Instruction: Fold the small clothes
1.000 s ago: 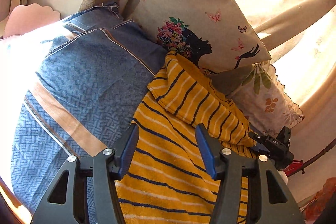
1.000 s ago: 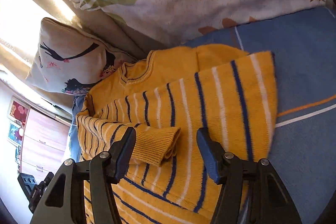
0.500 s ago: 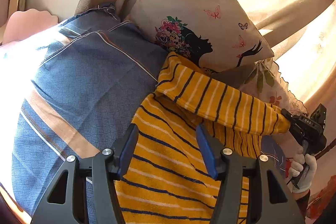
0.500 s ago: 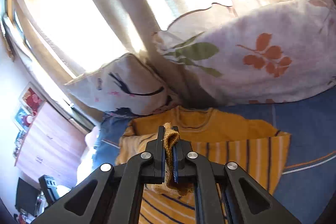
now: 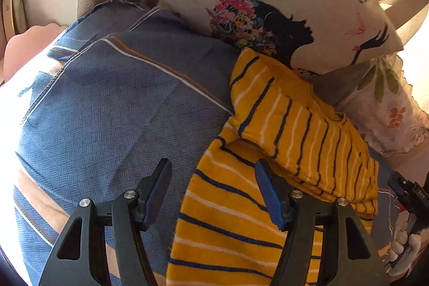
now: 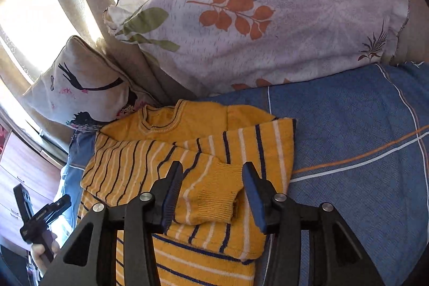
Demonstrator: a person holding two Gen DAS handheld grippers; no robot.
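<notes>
Knit sweater [image 6: 187,152], soft & limp: we'd pinch its ribbed cuff [image 6: 217,195]. R tongs [image 6: 211,178] gape astride it, L tongs [image 5: 213,186] wide, both empty.

Sweater [image 6: 193,152] lies on bedspread [image 6: 348,130], collar toward two pillows [image 6: 254,18] at its head edge; sleeve folded across chest.

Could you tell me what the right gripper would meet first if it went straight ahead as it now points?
Most likely the sleeve cuff of the yellow sweater, lying between the open right gripper fingers; depth is uncertain.
</notes>
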